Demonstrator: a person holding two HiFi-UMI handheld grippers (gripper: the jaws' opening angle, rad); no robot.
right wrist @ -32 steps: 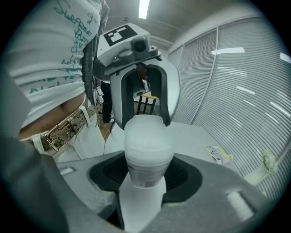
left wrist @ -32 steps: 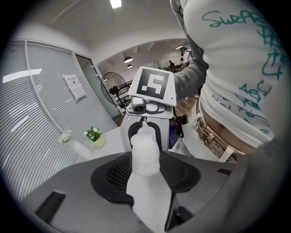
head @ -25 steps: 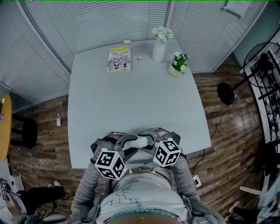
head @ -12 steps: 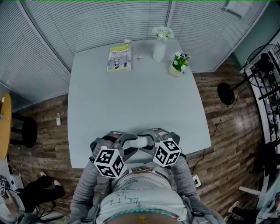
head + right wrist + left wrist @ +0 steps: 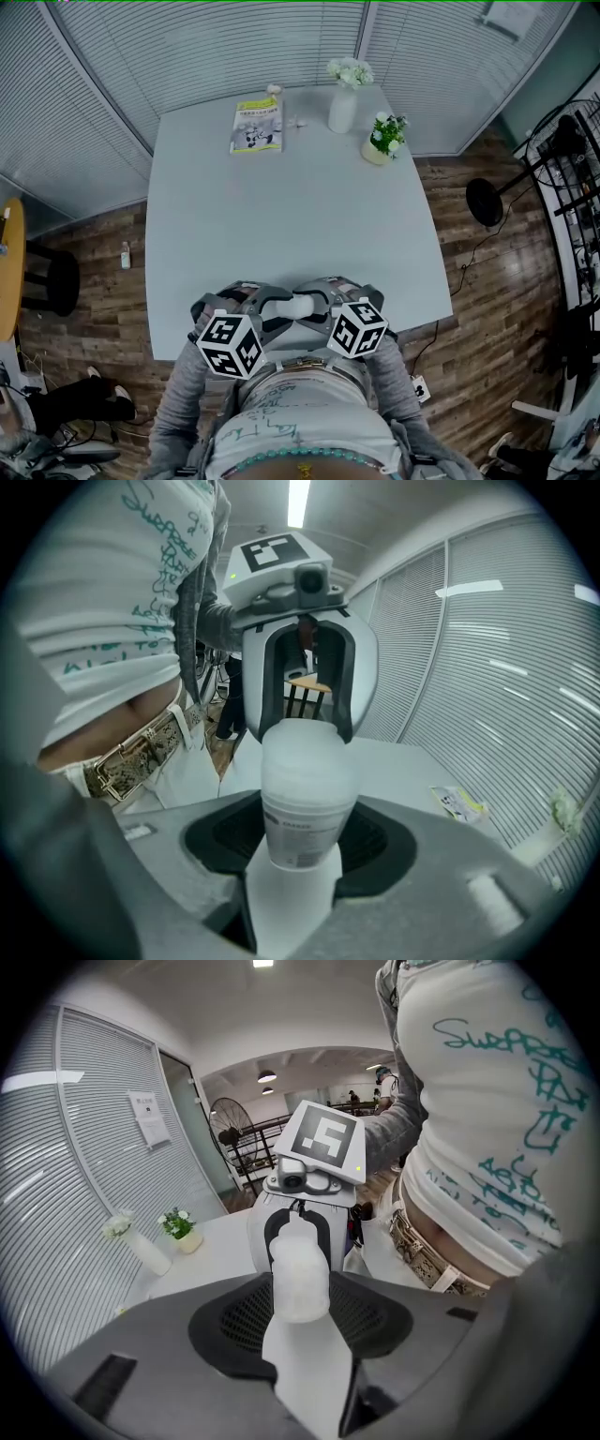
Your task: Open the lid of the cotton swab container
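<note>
A white frosted cotton swab container [image 5: 298, 305] hangs level between my two grippers, just above the near edge of the table [image 5: 281, 216] and close to my body. My left gripper [image 5: 281, 306] is shut on its plain end [image 5: 300, 1274]. My right gripper [image 5: 317, 306] is shut on the labelled end [image 5: 300, 808]. In each gripper view the other gripper sits right behind the container, facing the camera. The lid looks closed; I cannot make out its seam clearly.
At the table's far end lie a booklet [image 5: 256, 125], a small white object [image 5: 296, 120], a white vase with flowers [image 5: 342, 108] and a small potted plant [image 5: 382, 139]. A floor fan [image 5: 487, 200] stands to the right of the table.
The left gripper's marker cube has tipped slightly to the left. The container and the right gripper have stayed where they were.
</note>
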